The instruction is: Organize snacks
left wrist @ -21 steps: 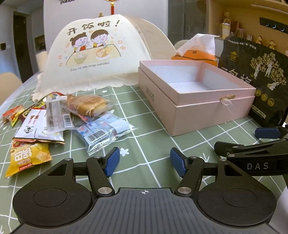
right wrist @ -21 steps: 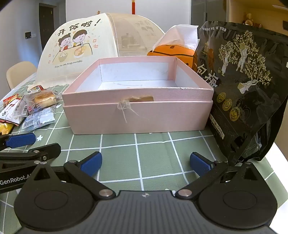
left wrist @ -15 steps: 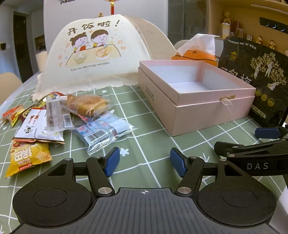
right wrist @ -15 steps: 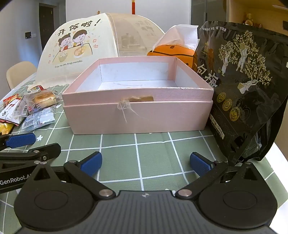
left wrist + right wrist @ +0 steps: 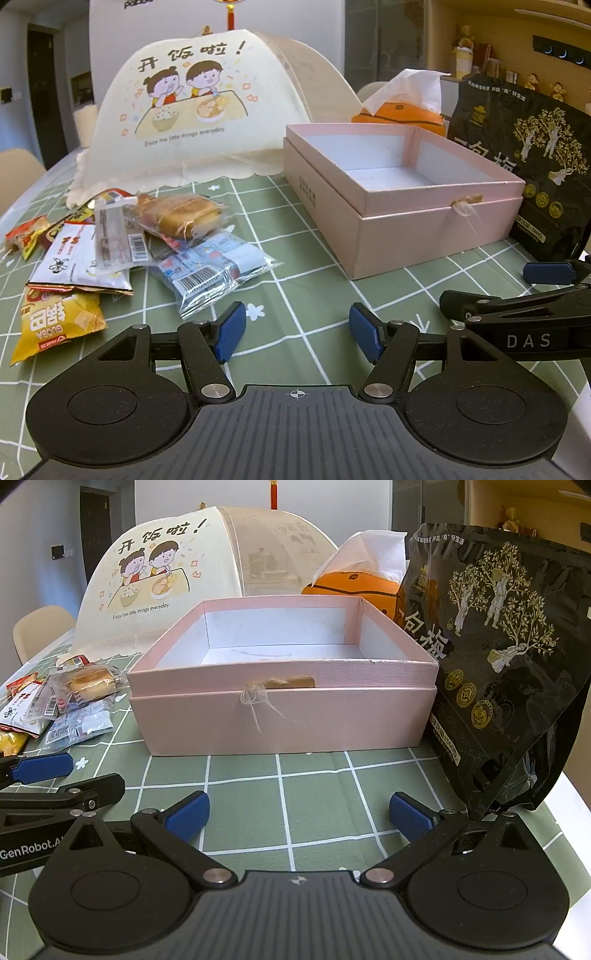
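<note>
Lying in a loose heap on the left of the green checked tabletop [image 5: 317,295], the small snack packets [image 5: 122,251] are the thing to sort: a clear wrapper with a golden pastry [image 5: 181,218] on top, a clear pack of blue-and-white sweets [image 5: 218,269] nearest the box, a white sachet [image 5: 74,258] and a yellow crisp bag [image 5: 55,325] at the near edge. They look light, crinkly and slippery, several overlapping, so a pinch on a free sealed edge seems safer than a squeeze across the middle; the pastry would likely crush under pressure.

Just to the right of the heap stands the open pink box [image 5: 284,716], its white inside bare, the probable place for them. Against the box's right side leans a large black pouch [image 5: 498,664], upright and bulkier, probably soft-sided and apt to tip; its top seam or side edge looks the better hold.

Low over the tabletop, the left gripper [image 5: 297,332] has its fingers spread with nothing between them, near the sweets pack but not touching it. The right gripper [image 5: 299,816] has its fingers spread wide and empty too, in front of the box, its right finger just beside the pouch's foot.

Behind stand a cream mesh food cover [image 5: 207,110] and an orange tissue holder [image 5: 354,587].
</note>
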